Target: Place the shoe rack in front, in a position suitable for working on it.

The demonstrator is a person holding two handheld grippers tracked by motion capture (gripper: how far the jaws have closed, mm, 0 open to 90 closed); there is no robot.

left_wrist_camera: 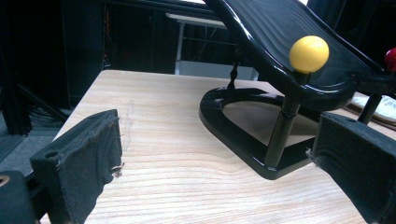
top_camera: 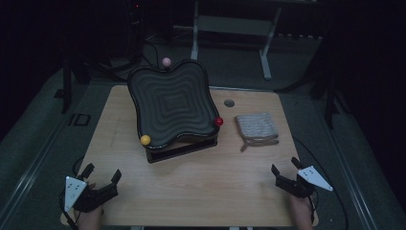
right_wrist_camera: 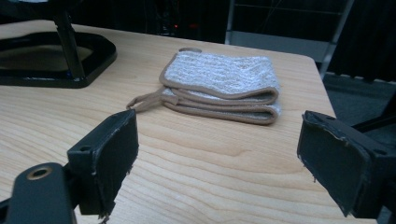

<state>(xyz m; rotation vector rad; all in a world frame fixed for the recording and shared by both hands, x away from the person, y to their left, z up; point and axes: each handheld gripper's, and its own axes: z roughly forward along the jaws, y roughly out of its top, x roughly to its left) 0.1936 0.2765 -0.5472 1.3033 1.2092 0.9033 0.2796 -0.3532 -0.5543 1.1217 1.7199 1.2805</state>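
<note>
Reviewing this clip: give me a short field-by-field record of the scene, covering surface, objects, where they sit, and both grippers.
surface: wooden table
main object: black wavy tray tilted on a black stand
knobs on tray: yellow ball near corner, red ball right corner, pink ball far edge
cloth: folded cloth with a loop, lying flat to the right of the stand, apart from it
left gripper: open, holding nothing, near table's front left corner
right gripper: open, holding nothing, short of the cloth

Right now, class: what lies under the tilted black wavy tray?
Under the tray a black ring-shaped base sits on the wooden table, joined by thin posts. Bare wood shows inside the ring; the tray hides the far part.
</note>
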